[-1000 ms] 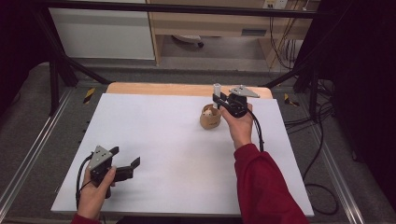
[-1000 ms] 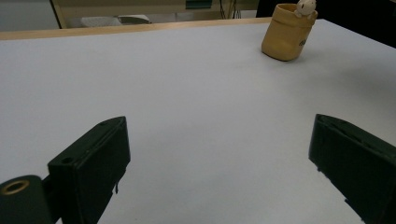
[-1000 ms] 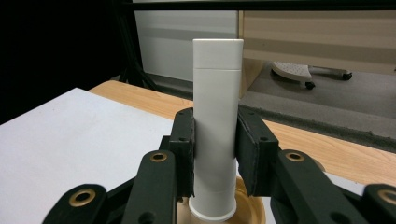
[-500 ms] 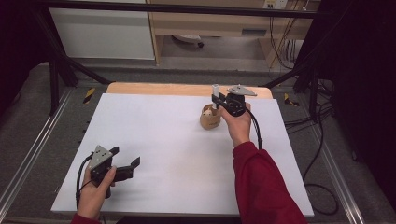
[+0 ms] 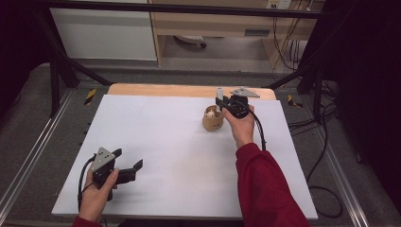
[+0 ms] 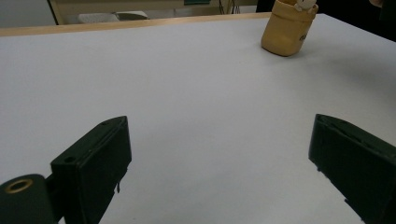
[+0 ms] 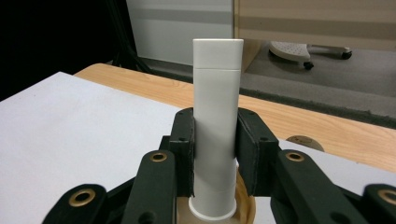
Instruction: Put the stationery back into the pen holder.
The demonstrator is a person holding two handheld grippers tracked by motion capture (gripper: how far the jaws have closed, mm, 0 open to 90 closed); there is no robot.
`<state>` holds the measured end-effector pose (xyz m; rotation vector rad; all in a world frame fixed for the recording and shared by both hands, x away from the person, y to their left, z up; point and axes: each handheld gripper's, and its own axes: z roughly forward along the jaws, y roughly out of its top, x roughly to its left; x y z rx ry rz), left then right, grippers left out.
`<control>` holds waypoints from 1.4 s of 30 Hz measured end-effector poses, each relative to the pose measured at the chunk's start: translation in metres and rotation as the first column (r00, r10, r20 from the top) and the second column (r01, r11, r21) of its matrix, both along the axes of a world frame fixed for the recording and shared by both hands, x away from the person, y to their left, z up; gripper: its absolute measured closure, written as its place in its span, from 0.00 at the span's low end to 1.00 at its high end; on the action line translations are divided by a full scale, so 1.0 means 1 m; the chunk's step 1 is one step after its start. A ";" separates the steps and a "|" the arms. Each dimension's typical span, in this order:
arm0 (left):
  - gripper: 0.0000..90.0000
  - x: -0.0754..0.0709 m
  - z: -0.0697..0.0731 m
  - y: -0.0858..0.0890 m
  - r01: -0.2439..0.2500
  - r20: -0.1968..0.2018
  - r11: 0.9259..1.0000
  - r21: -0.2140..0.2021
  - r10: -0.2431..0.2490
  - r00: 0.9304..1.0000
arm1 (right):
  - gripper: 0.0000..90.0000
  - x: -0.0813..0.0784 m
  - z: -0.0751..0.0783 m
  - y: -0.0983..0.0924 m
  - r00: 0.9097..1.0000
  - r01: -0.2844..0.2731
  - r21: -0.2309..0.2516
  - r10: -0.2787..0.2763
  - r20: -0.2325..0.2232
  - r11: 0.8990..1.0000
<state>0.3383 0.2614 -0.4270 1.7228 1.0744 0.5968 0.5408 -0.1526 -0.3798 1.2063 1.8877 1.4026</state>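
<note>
Left gripper [image 5: 126, 170]: 7 o'clock, near edge of white table [image 5: 161, 142]; jaws wide apart, nothing between them.
Right gripper [image 5: 221, 101]: 1 o'clock, far side; jaws clamped on 1 upright white tube [image 7: 217, 126].
Wooden cup [image 5: 213, 119]: directly beneath tube.
Risk: tilted tube may catch the rim and tip the cup.

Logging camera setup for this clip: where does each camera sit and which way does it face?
High view: above the person's side, facing forward and down at the table; forearms and both tongs show.
Left gripper view: on the left tongs, low over the table, facing the wooden cup.
Right gripper view: on the right tongs, facing the white tube.
Shared: the cup.
</note>
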 end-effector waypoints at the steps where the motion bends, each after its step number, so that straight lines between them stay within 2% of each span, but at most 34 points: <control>1: 0.07 0.000 0.000 0.000 0.001 0.000 1.000 0.000 -0.001 1.000 | 0.77 0.000 -0.001 0.000 1.000 0.000 0.002 0.000 -0.006 1.000; 11: 0.07 0.001 -0.001 -0.001 0.008 -0.007 1.000 0.005 -0.008 1.000 | 0.77 0.003 -0.008 0.005 0.999 -0.011 0.020 0.011 -0.038 1.000; 29: 0.06 0.001 -0.002 -0.003 0.014 -0.017 1.000 0.014 -0.014 1.000 | 0.77 0.006 -0.017 0.007 0.996 -0.017 0.001 0.017 -0.088 1.000; 32: 0.06 0.001 -0.002 -0.002 0.011 -0.016 1.000 0.013 -0.011 1.000 | 0.75 0.006 -0.017 0.005 0.995 -0.022 0.016 0.024 -0.099 1.000; 36: 0.06 0.001 -0.002 -0.002 0.011 -0.014 1.000 0.011 -0.011 1.000 | 0.69 0.001 -0.011 -0.002 0.996 -0.019 0.053 0.024 -0.088 0.998; 42: 0.06 0.000 -0.001 -0.003 0.013 -0.014 1.000 0.012 -0.013 1.000 | 0.68 -0.015 0.004 -0.012 0.998 -0.035 0.064 0.038 -0.040 0.997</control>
